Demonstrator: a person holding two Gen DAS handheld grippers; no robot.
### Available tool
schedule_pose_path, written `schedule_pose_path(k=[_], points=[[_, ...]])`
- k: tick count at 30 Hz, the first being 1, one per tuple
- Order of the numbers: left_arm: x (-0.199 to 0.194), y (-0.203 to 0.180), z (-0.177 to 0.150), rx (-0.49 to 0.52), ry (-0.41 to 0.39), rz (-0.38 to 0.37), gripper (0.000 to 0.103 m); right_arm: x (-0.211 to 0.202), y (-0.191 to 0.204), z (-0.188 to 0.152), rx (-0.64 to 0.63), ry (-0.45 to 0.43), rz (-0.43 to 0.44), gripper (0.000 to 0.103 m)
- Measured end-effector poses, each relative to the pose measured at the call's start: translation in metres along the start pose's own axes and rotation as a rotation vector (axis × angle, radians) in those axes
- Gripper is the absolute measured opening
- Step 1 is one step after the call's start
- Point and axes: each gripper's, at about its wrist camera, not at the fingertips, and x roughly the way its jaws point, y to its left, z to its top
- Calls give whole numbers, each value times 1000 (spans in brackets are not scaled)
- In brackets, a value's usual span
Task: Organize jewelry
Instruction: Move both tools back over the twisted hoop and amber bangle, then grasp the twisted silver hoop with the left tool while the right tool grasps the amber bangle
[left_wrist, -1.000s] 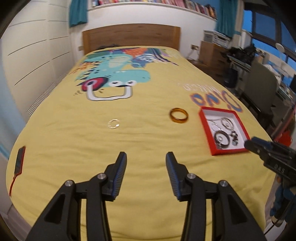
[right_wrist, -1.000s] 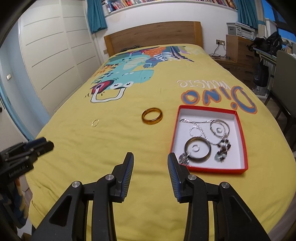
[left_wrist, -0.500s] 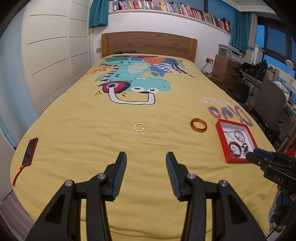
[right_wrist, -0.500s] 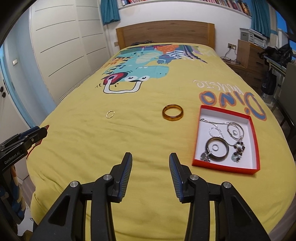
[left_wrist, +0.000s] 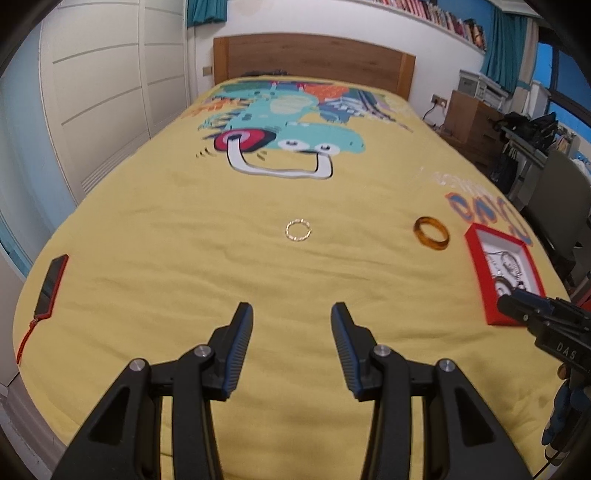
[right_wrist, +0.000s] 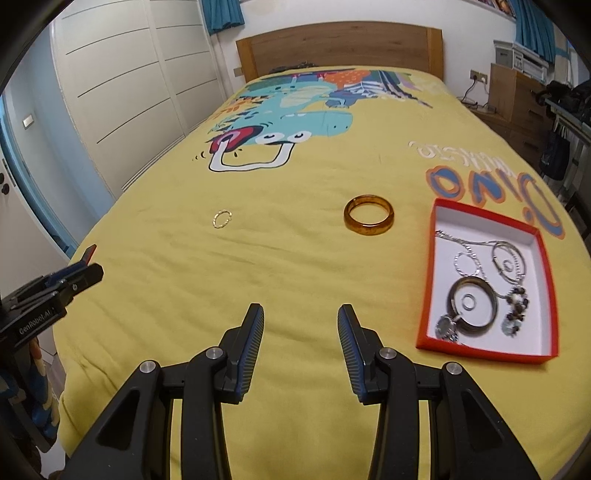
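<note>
A thin ring (right_wrist: 222, 219) and a bangle (right_wrist: 368, 220) are laid on a bedspread (right_wrist: 295, 266), the ring to the left, the bangle between it and an open box (right_wrist: 546, 291) at the right. Necklaces (right_wrist: 476, 258) and smaller rings are held in the box. A phone (left_wrist: 51, 286) is placed at the bed's left edge, the headboard (right_wrist: 340, 44) behind.

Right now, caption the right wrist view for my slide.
Open right gripper over yellow bedspread; amber bangle and thin gold ring outside red box.
</note>
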Motion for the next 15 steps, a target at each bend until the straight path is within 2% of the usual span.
schedule_pose_path(k=[9, 15], points=[[83, 28, 5, -61, 110, 54, 42, 65, -30, 30, 56, 13, -36, 42], [128, 40, 33, -106, 122, 32, 42, 101, -59, 63, 98, -4, -71, 41]])
